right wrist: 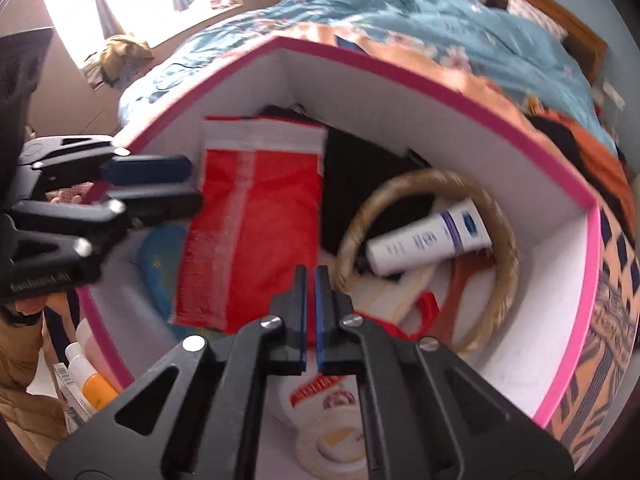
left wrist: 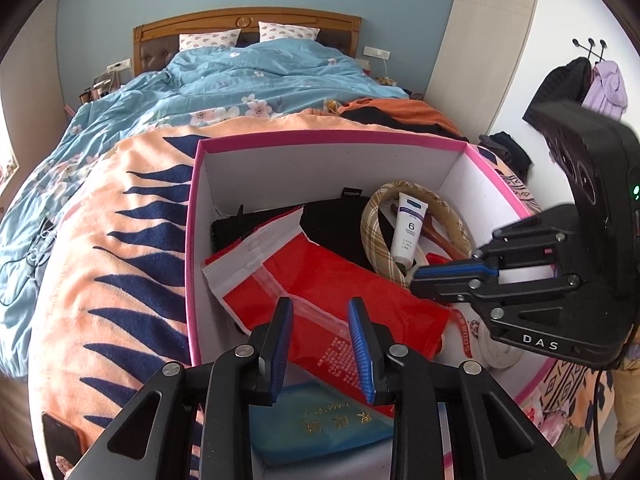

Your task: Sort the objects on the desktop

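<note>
A white cardboard box with a pink rim [left wrist: 336, 136] sits on an orange blanket with dark blue markings [left wrist: 120, 264] at the foot of the bed, and everything is best placed against it. Inside, toward its left wall, lies a red plastic pouch with a clear zip strip [left wrist: 320, 280], printed with small white characters I cannot read. Under the pouch's near end is a blue case with gold characters [left wrist: 320, 428]. Toward the right wall a plaid fabric ring [left wrist: 376, 240] surrounds a white tube [left wrist: 408, 232] marked with a "6". A black cloth [left wrist: 336, 220] with a small tag fills the far part.

The left gripper [left wrist: 320, 332] hangs over the pouch, jaws apart with nothing pinched. The right gripper [right wrist: 311, 304], lettered "DAS", hovers over the right side, jaws closed together on nothing. Near it lies a white pack with red lettering [right wrist: 324, 400], perhaps "SODIUM".
</note>
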Available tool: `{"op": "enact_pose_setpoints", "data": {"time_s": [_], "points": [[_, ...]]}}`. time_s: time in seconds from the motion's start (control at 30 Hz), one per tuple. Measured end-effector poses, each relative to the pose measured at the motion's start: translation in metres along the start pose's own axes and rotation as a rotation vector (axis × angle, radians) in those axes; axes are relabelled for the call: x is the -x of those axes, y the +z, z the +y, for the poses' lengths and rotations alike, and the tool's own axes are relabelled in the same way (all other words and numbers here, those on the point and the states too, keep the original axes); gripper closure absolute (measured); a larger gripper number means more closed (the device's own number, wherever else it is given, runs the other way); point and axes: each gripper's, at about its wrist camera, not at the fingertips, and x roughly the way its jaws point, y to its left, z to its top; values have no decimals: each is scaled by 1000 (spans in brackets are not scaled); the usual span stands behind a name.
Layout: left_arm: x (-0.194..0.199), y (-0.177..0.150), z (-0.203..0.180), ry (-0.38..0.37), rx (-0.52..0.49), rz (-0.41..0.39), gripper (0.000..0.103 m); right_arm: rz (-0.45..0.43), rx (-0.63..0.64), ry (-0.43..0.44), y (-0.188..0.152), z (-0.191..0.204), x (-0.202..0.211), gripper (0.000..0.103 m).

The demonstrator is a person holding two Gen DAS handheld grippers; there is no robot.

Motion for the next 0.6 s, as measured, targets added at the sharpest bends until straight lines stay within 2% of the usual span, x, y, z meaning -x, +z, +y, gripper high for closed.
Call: {"op": "enact_pose_setpoints", "data": {"time_s": [0.17,0.3,0.37,0.4,0.43,0.5,0.57,0.6], "points": [[3,-6,-7,4,-45,5,71,-21,3,10,10,4,0,98],[8,-10,-11,-39,-39,4,54,-88,-38,52,5,3,13,93],[11,-13,-16,-56,-41,-8,50,-123,-64,67,0,3,20,87],[13,-15,-19,-49,-45,-13,44,-140,-69,70,-2,4,24,81],[16,-17,-22,-31,-48,-26,32,-160,-70,66,-6,7,28,80],[24,-22,-29,-7,-50,-68,16,-189,-68,56,-11,13,35,79],[33,-28,-37,38,-60,-109,11,-227,-78,52,-18,18,43,76],[37,-31,-40,49,-66,-115,6,-246,-82,46,-22,20,47,68]]}}
